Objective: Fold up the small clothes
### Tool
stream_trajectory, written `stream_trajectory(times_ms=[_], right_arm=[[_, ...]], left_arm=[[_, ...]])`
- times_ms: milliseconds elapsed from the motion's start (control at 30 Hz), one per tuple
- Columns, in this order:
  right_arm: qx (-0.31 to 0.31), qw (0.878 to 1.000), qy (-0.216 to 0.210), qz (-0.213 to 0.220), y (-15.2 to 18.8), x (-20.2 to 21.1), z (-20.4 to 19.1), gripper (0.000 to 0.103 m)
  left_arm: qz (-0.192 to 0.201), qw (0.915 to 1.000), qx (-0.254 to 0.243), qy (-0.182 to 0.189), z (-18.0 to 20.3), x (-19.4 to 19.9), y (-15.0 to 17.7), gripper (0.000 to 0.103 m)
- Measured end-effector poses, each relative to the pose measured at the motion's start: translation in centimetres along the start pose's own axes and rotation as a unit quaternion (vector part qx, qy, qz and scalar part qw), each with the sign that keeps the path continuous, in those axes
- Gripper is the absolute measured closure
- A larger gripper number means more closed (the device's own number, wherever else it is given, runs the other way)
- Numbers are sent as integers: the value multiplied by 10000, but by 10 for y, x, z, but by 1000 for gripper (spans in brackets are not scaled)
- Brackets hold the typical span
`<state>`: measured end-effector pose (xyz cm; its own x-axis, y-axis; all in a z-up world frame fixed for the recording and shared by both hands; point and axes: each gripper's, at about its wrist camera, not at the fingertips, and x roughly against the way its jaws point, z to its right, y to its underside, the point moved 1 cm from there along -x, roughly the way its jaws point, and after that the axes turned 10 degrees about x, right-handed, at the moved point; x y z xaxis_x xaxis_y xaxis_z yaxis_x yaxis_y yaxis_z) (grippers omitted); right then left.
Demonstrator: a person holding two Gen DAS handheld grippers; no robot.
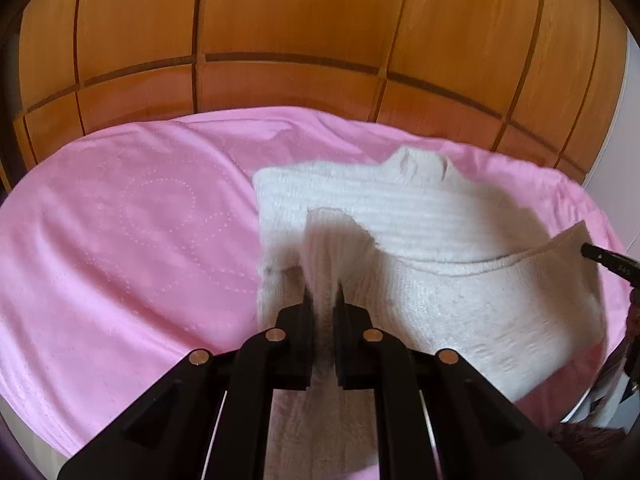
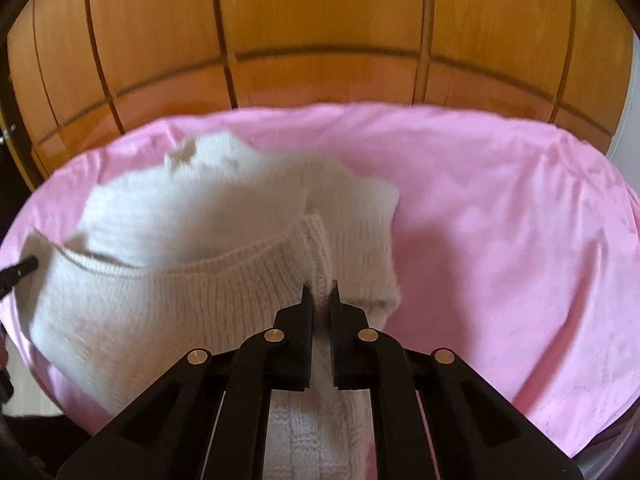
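Plainly, both tools, left tool [image 1: 322, 294] and right tool [image 2: 320, 291], pinching the sweater [image 1: 440, 216]; cable knit only rightward.

Bed surface covered by a pink sheet [image 1: 120, 240] stitched with dotted heart outlines, bearing a white knit sweater [image 1: 420, 208] spread ahead of both tongs, its near hem raised off the sheet.

Open pink sheet [image 1: 120, 240] flanks the sweater [image 1: 440, 220]; wooden wardrobe [image 1: 300, 32] blocks beyond

Orange-brown wooden panelled wardrobe [image 1: 288, 24] behind, pink sheet [image 1: 120, 240] over the bed, pale wall [image 1: 632, 128] at right
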<state>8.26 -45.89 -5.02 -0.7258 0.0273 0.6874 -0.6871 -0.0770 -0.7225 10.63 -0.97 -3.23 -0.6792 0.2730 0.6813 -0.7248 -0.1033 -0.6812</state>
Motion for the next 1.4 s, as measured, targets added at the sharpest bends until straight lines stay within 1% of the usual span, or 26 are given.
stream_trajectory(times_ms=[100, 133, 233, 267, 333, 433, 567, 633, 700, 767, 867, 933, 967, 1000, 1033, 1067, 1100, 1133, 1200, 1233, 1267, 1300, 1333, 1400], right_arm=[[-63, 9997, -5, 235, -18, 6, 2, 98], [-77, 9995, -14, 301, -25, 6, 3, 98], [-134, 9989, 13, 455, -54, -2, 11, 98], [-165, 9988, 30, 467, -61, -7, 14, 98], [-236, 9986, 77, 472, -77, -21, 22, 98], [-395, 9984, 158, 382, -104, -56, 37, 98], [-527, 9979, 322, 173, -127, -102, 48, 98], [-502, 9977, 449, 63, -132, -122, 50, 98], [-534, 9970, 524, -202, -134, -151, 52, 98], [-530, 9955, 628, -471, -126, -174, 53, 98], [-508, 9935, 701, -745, -110, -200, 53, 98], [-529, 9933, 682, -770, -106, -204, 53, 98], [-527, 9936, 686, -728, -106, -202, 53, 97], [-513, 9943, 659, -663, -107, -197, 53, 93], [-473, 9950, 653, -585, -109, -190, 51, 81], [-409, 9953, 757, -452, -112, -180, 49, 71], [-384, 9956, 797, -299, -114, -170, 46, 68], [-388, 9963, 752, -134, -116, -159, 42, 65], [-376, 9982, 446, 142, -120, -139, 29, 63], [-316, 9991, 181, 212, -123, -134, 17, 63], [-266, 9994, -75, 207, -123, -133, 6, 63], [-231, 9993, -259, 167, -124, -136, -3, 63], [-186, 9985, -505, 60, -124, -142, -17, 63], [-132, 9966, -798, -164, -122, -156, -37, 63]], left_arm=[[66, 9997, 106, 192, -1, 5, -17, 96], [82, 9995, 140, 266, -2, 5, -28, 96], [122, 9993, 127, 329, 1, -4, -51, 97], [159, 9995, 64, 274, 4, -12, -64, 97], [168, 9996, 30, 223, 9, -26, -79, 97], [65, 9999, 52, 152, 13, -62, -109, 97], [-86, 9999, 21, -70, 20, -110, -136, 97], [-213, 9996, -45, -186, 23, -132, -142, 97], [-393, 9981, -151, -451, 23, -159, -142, 97], [-656, 9960, 26, -606, 15, -185, -139, 96], [-867, 9928, 276, -775, 3, -209, -132, 94], [-830, 9926, 319, -822, 3, -209, -130, 84], [-789, 9929, 370, -806, 2, -203, -131, 80], [-720, 9932, 401, -823, 3, -195, -132, 68], [-594, 9934, 404, -895, 3, -186, -132, 65], [-409, 9942, 374, -918, 4, -172, -133, 67], [-290, 9951, 345, -877, 7, -161, -132, 67], [-168, 9964, 310, -776, 10, -149, -132, 67], [19, 9988, 183, -451, 22, -127, -128, 70], [31, 9996, 80, -287, 29, -122, -126, 70], [-65, 9999, -68, -98, 39, -121, -124, 70], [-167, 9997, -190, 4, 48, -125, -122, 70], [-262, 9992, -284, 39, 53, -129, -119, 70], [-631, 9969, -441, 142, 65, -149, -111, 70]])
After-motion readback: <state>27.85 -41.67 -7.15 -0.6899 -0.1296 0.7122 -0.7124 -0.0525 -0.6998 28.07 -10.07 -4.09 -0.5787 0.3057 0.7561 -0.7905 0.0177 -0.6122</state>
